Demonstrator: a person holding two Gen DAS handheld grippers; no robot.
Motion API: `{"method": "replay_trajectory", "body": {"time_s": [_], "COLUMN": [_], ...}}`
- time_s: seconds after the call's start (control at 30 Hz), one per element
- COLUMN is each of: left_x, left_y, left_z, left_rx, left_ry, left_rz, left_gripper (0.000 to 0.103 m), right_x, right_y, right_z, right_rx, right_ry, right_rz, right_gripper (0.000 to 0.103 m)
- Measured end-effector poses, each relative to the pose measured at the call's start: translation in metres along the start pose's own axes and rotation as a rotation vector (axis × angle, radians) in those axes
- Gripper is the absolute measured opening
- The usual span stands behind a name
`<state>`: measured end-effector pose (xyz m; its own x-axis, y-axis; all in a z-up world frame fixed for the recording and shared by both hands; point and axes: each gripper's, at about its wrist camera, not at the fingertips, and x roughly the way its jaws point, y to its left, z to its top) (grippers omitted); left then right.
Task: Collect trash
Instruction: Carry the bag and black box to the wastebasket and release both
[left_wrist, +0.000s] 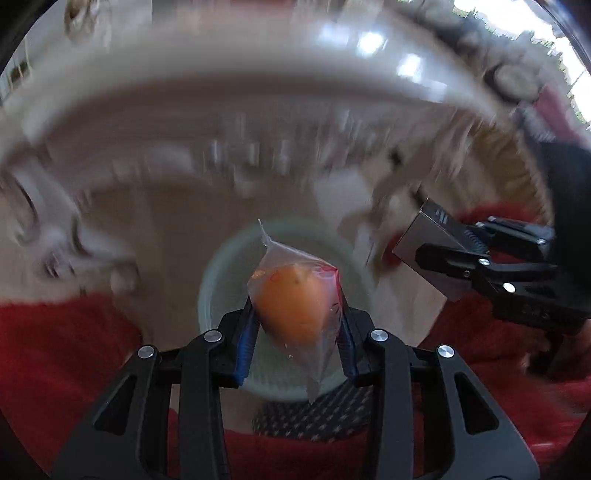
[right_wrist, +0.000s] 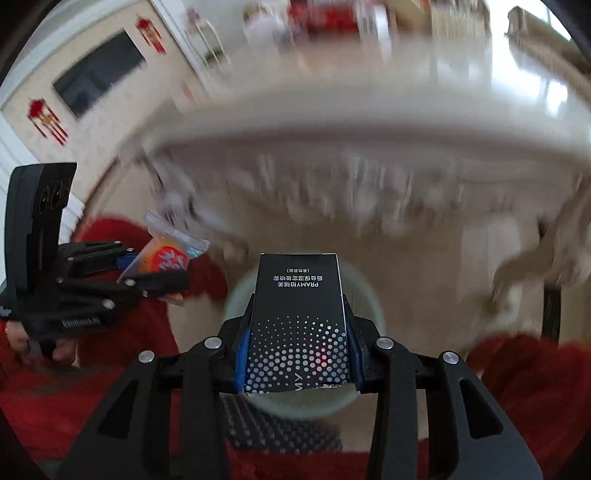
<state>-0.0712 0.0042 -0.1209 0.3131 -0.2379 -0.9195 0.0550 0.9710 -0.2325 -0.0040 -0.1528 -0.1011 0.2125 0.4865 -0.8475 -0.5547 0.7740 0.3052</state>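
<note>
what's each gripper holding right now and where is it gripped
Left gripper: clear plastic packet with an orange snack, pinched across its middle. Right gripper: black dotted cardboard box, clamped by its long sides near the lower end.

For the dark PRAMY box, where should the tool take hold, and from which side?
As shown: the right tool comes in from the box's short end and clamps its two long narrow edges. Those edges are flat and parallel, giving the pads even seats, and the printed face stays clear above the pale bin.

two tools (left_wrist: 295, 332), one clear snack packet (left_wrist: 295, 295), one dark box (right_wrist: 299, 325), one pale bin (left_wrist: 221, 280)
</note>
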Motion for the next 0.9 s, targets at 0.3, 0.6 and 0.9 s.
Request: {"method": "replay_trajectory", "body": {"time_s": [0.3, 0.6, 0.9], "left_x": [0.082, 0.092, 0.102], "left_y": [0.012, 0.023, 0.031], "left_z": [-0.02, -0.02, -0.023], "left_rx": [-0.032, -0.068, -0.092], "left_ry": [0.186, 0.217, 0.251], "left_rz": [0.062, 0.092, 0.11], "left_gripper": [0.038, 0.063, 0.076], "right_x": [0.095, 0.099, 0.1], "right_y": [0.002, 0.003, -0.004], "right_z": [-0.023, -0.045, -0.047], "right_rx": [-0.048, -0.071, -0.029], "right_ry": [0.22, 0.253, 0.259], "right_rz": [-0.094, -0.077, -0.103], "right_gripper": [0.038, 0.062, 0.08]}}
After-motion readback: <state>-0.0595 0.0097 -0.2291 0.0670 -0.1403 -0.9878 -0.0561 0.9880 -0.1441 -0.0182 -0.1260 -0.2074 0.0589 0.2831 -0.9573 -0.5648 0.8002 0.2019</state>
